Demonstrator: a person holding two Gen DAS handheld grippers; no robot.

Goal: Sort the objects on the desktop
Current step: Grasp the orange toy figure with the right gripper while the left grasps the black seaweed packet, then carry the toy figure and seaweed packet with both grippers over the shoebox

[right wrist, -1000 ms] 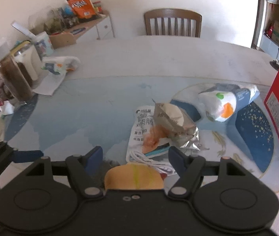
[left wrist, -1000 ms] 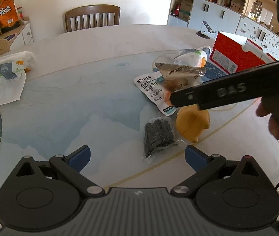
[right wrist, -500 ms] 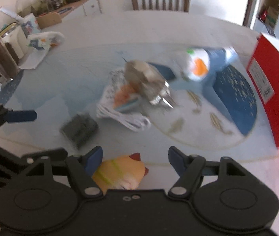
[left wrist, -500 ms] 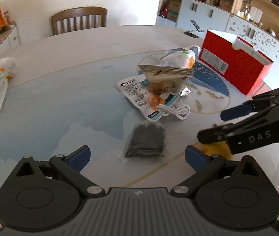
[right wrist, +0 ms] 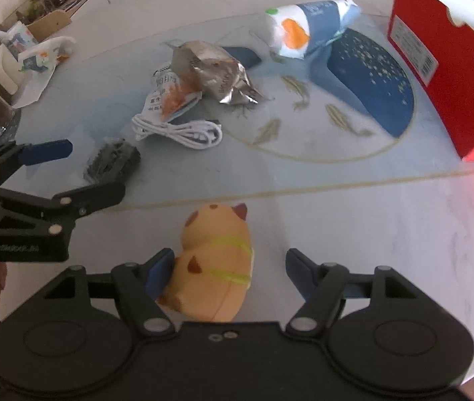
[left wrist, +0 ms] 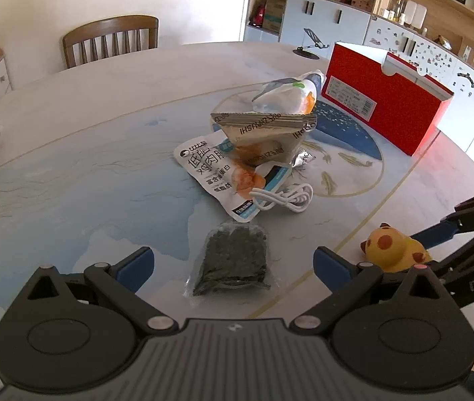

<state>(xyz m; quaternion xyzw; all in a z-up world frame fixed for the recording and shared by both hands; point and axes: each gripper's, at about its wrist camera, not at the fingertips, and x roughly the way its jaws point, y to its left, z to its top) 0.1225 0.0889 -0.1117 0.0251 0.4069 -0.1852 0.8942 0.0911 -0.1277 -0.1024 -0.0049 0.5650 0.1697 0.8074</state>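
1. Marbled bench carries my sorting clutter.
2. My right tool is spread around the yellow cat toy, left pad touching.
3. My left tool is spread over the dark packet.

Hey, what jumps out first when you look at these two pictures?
The yellow cat toy near the table's front edge, between the open right gripper's jaws, one pad at its side and the other clear. Behind it lies a jumble: white cable, foil bag, printed pouch. A red box stands far right, and the open left gripper frames a small dark packet.
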